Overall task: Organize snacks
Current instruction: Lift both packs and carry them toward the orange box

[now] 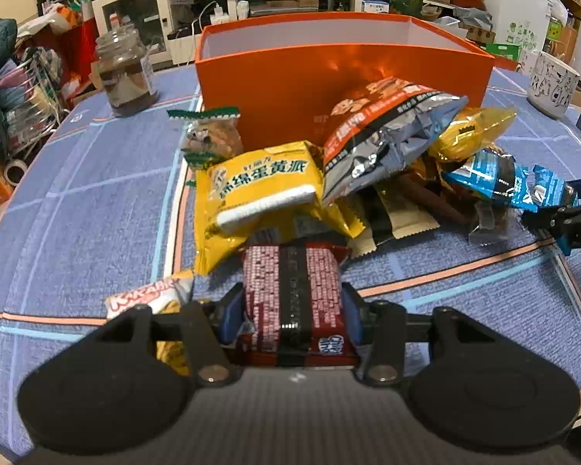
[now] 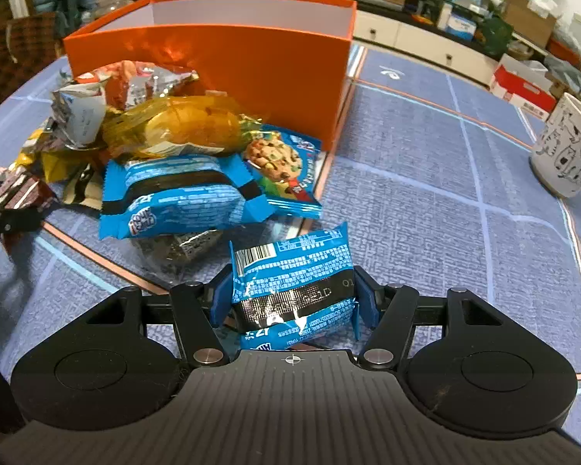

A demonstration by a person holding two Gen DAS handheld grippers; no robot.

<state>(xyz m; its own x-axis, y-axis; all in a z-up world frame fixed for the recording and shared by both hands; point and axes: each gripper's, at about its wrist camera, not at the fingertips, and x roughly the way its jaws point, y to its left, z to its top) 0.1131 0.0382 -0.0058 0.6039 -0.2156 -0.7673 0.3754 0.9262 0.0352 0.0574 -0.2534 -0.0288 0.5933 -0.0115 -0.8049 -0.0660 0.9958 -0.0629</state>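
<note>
My left gripper (image 1: 292,306) is clamped on a dark red packet (image 1: 293,294), blue pads pressed to both its sides, packet lying seam-up between the fingers. My right gripper (image 2: 292,302) is clamped the same way on a blue packet (image 2: 292,286), barcode end pointing away from me.

Ahead of both: orange box (image 1: 282,89), open top, pale inside walls, standing on a blue grid-lined cloth (image 1: 97,193). Its floor is out of sight, so contents unknown.

Snack pile sits against the box's near wall. Yellow packet (image 1: 259,190) just beyond the red one; silver-and-orange bag (image 1: 383,135) leaning on the box; green-edged packet (image 1: 209,135) at the pile's left. From the right view, a second blue packet (image 2: 174,197) and a cookie packet (image 2: 286,170) lie side by side, touching, a golden wrapped bun (image 2: 182,128) behind them.

Jar (image 1: 126,73) stands well left of the box. Mug (image 2: 565,147) stands well right.
</note>
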